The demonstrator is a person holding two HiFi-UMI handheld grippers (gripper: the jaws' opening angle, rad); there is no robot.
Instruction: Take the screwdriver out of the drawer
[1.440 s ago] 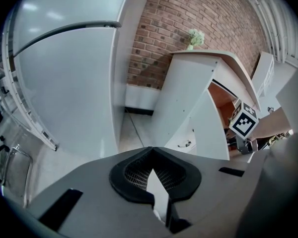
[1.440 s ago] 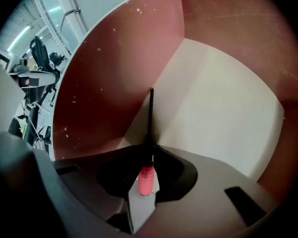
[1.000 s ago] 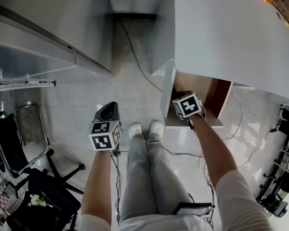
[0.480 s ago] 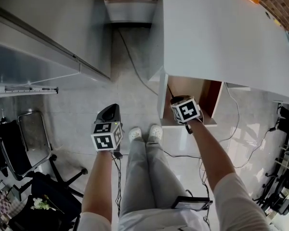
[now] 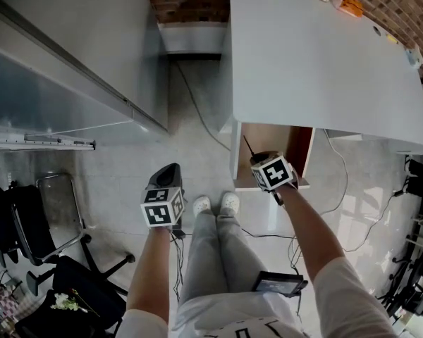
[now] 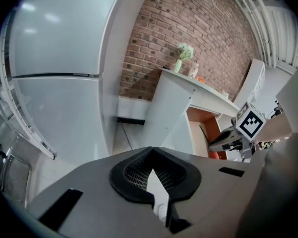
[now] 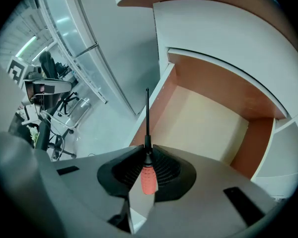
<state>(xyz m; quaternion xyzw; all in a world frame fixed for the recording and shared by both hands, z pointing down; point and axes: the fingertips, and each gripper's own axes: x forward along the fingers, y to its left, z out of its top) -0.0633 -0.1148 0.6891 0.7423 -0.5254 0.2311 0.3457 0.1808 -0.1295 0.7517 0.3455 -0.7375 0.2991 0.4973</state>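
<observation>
My right gripper (image 7: 146, 158) is shut on a screwdriver (image 7: 147, 148) with a red handle and a long black shaft that points up and away over the open drawer (image 7: 208, 128). In the head view the right gripper (image 5: 261, 162) sits above the drawer's near edge, and the thin shaft of the screwdriver (image 5: 247, 145) sticks out over the drawer (image 5: 276, 143), whose brown inside is bare. My left gripper (image 5: 167, 176) hangs over the floor to the left of my legs, shut with nothing in it. The left gripper view shows the right gripper (image 6: 223, 139) by the drawer.
A white desk (image 5: 317, 62) covers the drawer, with small items at its far edge. A white cabinet (image 5: 70, 55) stands to the left, office chairs (image 5: 35, 217) at the lower left. Cables (image 5: 197, 97) run along the tiled floor. My feet (image 5: 215, 204) stand before the drawer.
My right gripper has lifted slightly with the screwdriver, and the drawer is pushed further under the desk. The left gripper stayed roughly in place.
</observation>
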